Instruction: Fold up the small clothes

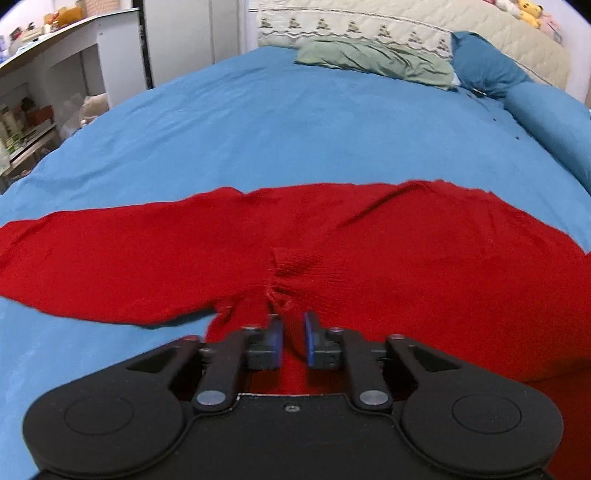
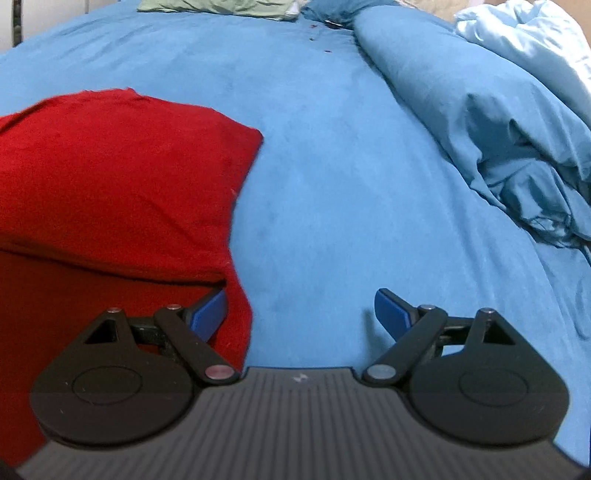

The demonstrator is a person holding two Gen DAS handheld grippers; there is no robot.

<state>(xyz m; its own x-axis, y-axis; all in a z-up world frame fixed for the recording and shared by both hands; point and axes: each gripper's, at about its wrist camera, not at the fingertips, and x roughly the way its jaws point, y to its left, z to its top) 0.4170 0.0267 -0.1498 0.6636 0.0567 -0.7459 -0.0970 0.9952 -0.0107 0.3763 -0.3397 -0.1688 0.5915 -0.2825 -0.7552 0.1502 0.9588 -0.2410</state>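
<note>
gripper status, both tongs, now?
Left tongs: shut on the red garment, fabric bunched between the pads.
Right tongs: open, holding nothing, beside the garment's edge.

A wide blue bedsheet (image 1: 258, 122) stretches right across the bed, smooth apart from a few soft creases. Up at the head end there's a green pillow (image 1: 376, 61), crumpled, and just beside it a blue pillow (image 1: 484, 62). Behind both runs a cream quilted headboard (image 1: 424, 26) with a row of little tree patterns, and yellow plush toys (image 1: 530, 13) sit on top. Off to one side, a blue duvet (image 2: 498, 122) lies bunched in a heap. Over by the wall stands a white shelf unit (image 1: 48, 74), cluttered with bottles and odds and ends.
</note>
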